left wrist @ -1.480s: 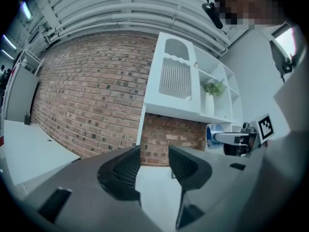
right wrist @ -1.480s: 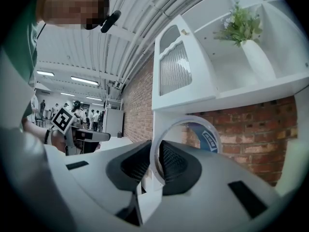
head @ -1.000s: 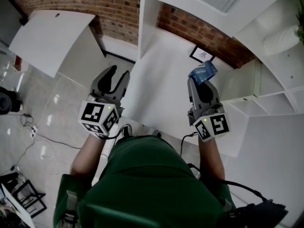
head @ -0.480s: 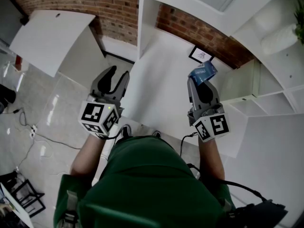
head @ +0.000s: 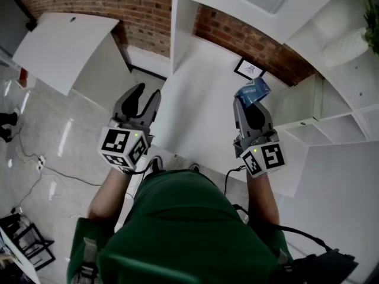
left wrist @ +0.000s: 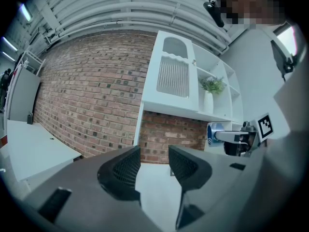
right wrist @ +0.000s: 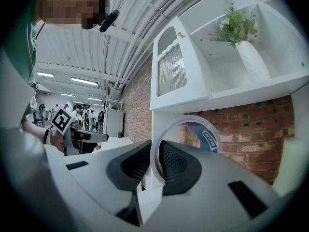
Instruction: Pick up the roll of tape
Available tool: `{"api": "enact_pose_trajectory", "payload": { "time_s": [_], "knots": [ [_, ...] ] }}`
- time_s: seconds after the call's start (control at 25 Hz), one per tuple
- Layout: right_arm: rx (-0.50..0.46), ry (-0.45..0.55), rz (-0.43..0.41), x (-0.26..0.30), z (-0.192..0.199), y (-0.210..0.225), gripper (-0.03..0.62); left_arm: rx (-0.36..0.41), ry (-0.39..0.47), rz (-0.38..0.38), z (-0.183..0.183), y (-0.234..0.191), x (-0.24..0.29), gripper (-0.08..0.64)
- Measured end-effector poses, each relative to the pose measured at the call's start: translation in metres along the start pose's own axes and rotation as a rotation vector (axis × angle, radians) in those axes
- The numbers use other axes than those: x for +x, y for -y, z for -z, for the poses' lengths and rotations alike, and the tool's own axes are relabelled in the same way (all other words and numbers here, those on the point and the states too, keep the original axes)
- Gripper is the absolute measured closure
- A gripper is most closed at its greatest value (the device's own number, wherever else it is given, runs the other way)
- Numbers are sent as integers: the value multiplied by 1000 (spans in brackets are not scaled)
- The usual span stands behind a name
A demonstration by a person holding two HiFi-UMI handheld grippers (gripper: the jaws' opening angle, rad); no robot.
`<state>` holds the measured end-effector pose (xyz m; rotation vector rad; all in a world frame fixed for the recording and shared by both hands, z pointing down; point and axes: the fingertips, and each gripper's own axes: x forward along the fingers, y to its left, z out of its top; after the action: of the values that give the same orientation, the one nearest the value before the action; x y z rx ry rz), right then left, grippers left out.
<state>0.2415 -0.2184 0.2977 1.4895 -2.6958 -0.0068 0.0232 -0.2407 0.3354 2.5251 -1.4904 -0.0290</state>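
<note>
- Nothing about either gripper is changing against the earlier head views: both are sitting in the same places with the same jaw gaps. Only a dark shape at the left edge of the floor is shifting a little.
- Right gripper [right wrist: 155,158] is clamping the roll of tape [right wrist: 208,138]. Its pads are pressing on the left side of the ring's wall, one apparently on the outer face and the other inside the hole.
- Most of the roll is sticking out ahead of and above the jaws, standing on edge with its blue core showing.
- Left gripper [left wrist: 154,166] is holding its jaws apart with only air between them, and it is hanging well to the side of the roll.
- In the head view the right gripper [head: 250,102] is carrying the roll of tape [head: 253,91] clear above the white table [head: 195,105], with the left gripper [head: 147,93] hovering over the table's near left edge.
- Judging by its look, the roll is going to handle as light and stiff. The wound outer face is probably smooth and a little slippery, so a pinch across the wall is looking like the safest hold, since a grip on the rim alone could let it pivot.
- Farther out, a small framed picture [head: 250,68] is lying on the table beyond the roll, and a brick wall [head: 136,5] is running behind.
- White shelf unit [head: 331,120] is standing at the right.
</note>
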Motion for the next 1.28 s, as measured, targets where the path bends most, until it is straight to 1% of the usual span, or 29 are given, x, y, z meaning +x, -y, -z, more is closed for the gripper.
{"api": "enact_pose_trajectory", "payload": {
  "time_s": [0.76,1.28],
  "knots": [
    [-5,9,-18,-14,0,8,526,12,8,-28,4,15,-8,367],
    [-19,6,-44,-42,2,18,526,10,28,-44,9,48,-13,367]
  ]
}}
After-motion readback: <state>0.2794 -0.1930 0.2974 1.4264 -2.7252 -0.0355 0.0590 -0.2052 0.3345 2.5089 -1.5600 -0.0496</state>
